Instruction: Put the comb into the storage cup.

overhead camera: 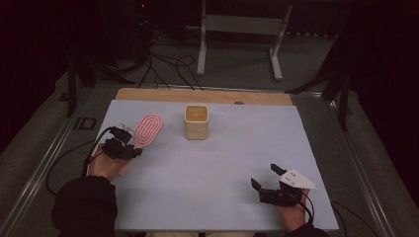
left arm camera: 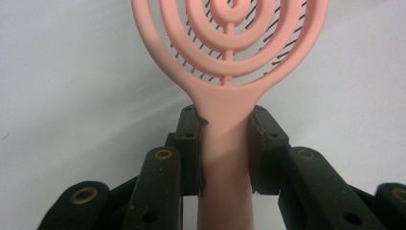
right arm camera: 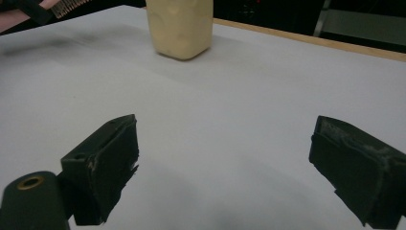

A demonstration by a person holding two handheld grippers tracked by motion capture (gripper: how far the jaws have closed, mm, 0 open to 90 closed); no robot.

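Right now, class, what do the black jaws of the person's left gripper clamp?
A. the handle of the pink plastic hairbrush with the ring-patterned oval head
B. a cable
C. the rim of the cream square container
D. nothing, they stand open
A: in the left gripper view, the left gripper presses its pads on both sides of the pink plastic hairbrush at its handle, just below the head.

Pink brush [left arm camera: 230,57], concentric rings; cream-yellow cup [overhead camera: 196,121]; black tongs [left arm camera: 226,143].

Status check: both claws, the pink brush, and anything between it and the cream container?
Left claw shut on pink brush handle. Right claw open, empty. Cream container upright beyond brush; no obstruction between them.
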